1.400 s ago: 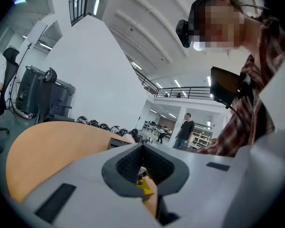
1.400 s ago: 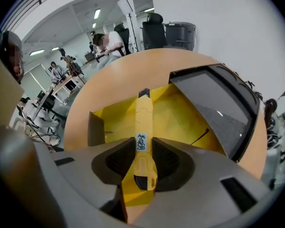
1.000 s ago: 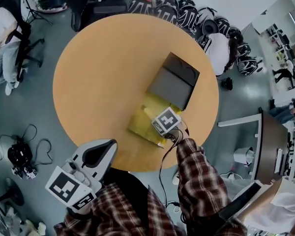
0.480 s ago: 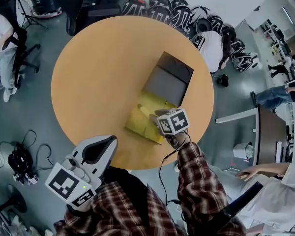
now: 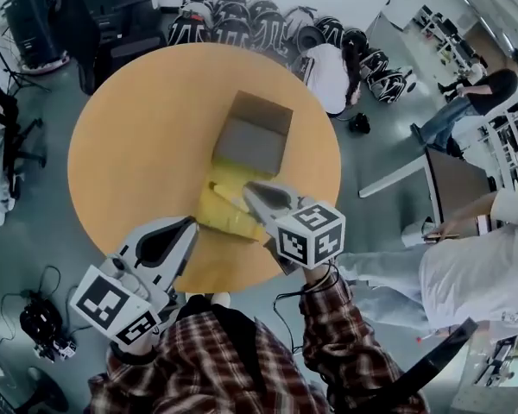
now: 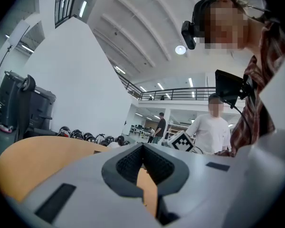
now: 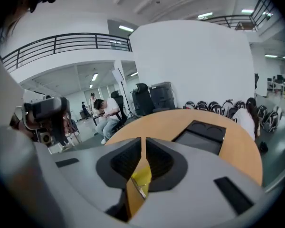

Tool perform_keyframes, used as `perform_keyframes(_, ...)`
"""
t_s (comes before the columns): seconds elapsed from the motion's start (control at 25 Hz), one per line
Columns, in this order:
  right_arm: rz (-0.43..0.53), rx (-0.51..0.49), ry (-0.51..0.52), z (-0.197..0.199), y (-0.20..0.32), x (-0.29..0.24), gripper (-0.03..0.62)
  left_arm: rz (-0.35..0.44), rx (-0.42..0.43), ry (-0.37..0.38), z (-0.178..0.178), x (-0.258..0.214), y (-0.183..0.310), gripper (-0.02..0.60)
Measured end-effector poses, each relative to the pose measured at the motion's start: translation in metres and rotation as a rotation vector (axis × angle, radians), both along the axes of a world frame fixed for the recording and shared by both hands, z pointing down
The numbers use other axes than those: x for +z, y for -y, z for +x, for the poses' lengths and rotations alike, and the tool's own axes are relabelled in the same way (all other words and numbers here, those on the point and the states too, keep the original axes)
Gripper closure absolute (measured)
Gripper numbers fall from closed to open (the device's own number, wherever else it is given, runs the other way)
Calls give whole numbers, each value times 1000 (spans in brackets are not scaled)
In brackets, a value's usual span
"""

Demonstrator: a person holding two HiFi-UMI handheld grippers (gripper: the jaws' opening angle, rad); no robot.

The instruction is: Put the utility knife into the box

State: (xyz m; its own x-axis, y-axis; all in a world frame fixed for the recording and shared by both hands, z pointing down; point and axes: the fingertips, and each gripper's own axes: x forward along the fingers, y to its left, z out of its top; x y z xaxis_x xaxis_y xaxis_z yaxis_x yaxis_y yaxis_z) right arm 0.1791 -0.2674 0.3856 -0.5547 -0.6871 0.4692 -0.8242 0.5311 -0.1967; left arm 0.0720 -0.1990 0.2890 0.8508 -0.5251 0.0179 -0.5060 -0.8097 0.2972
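While my right gripper [image 5: 251, 193] hangs over the yellow panel [image 5: 214, 203] at frame centre, its empty jaws are closing; left gripper [image 5: 188, 225] is pressed together, empty. Utility knife unseen, likely already in the box [image 5: 261, 112].

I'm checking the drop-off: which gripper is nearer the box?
Right. The right gripper hovers over the yellow near end of the box, jaws closing with nothing seen between them. The left gripper is off to the box's left, by the near edge of the table.
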Motion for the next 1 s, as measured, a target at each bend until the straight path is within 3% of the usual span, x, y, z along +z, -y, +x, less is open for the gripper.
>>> perform_keyframes(0.36, 244, 113, 36, 12, -63, -85, 581, 60, 112, 3, 46, -18, -22, 571)
perform_keyframes(0.68, 279, 183, 84, 28, -103, -98, 582, 76, 176, 9, 70, -24, -41, 571)
perform_keyframes(1.0, 280, 195, 95, 31, -109, -105, 582, 77, 189, 11, 73, -30, -48, 571)
